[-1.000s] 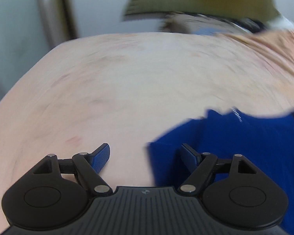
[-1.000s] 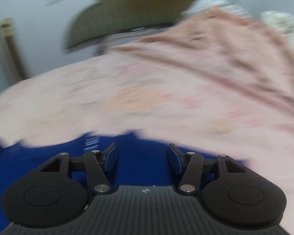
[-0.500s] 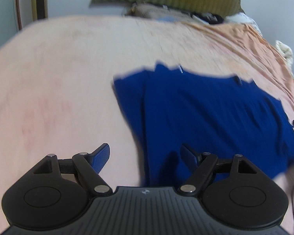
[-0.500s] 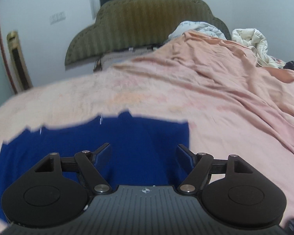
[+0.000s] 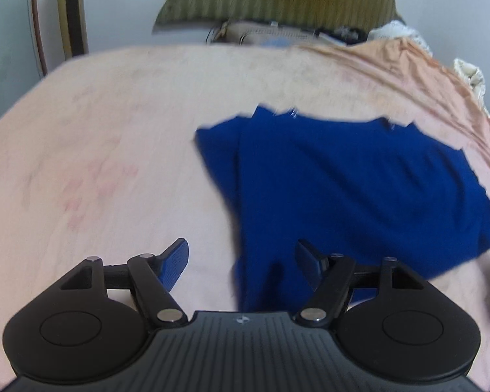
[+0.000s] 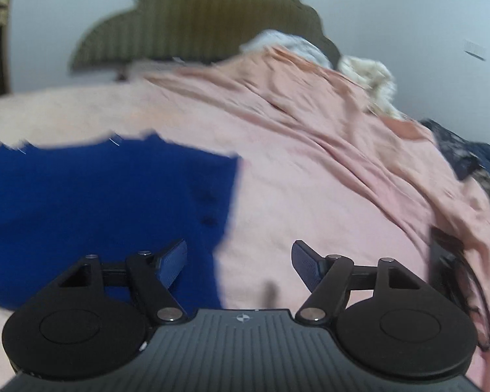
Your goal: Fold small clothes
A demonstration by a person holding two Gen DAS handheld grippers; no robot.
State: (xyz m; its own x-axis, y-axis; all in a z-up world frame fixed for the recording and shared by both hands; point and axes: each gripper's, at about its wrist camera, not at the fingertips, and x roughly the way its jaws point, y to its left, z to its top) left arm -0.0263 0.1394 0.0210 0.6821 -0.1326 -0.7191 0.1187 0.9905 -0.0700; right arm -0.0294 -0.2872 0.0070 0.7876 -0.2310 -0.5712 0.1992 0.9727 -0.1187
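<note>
Both tools withdrawn, blue garment blurred

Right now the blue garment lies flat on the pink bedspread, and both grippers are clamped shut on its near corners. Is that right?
Not quite. The blue garment does lie flat on the pink bedspread, but neither gripper is clamped on it. The left wrist view shows the left gripper open, nothing pinched; the right wrist view shows the right gripper open too, over the garment's side edge.
</note>
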